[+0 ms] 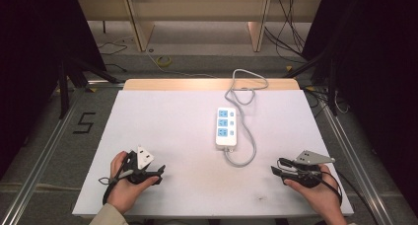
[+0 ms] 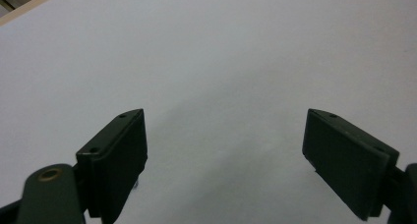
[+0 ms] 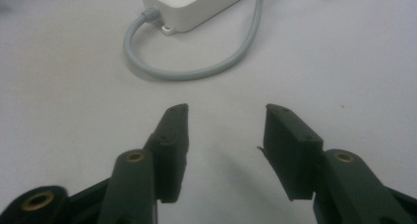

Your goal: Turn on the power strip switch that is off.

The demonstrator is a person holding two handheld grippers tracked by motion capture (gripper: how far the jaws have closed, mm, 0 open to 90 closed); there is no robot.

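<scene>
A white power strip (image 1: 226, 127) lies mid-surface, its grey cable (image 1: 245, 158) looping toward the near edge. The left gripper (image 1: 158, 172) and right gripper (image 1: 274, 169) rest near the front corners, jaws spread apart, apparently empty.

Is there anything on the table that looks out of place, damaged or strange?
Nothing stands out. The white power strip lies flat near the middle of the table, its grey cable looping loosely beside it and off the far edge. The left gripper and the right gripper are open and empty.
</scene>
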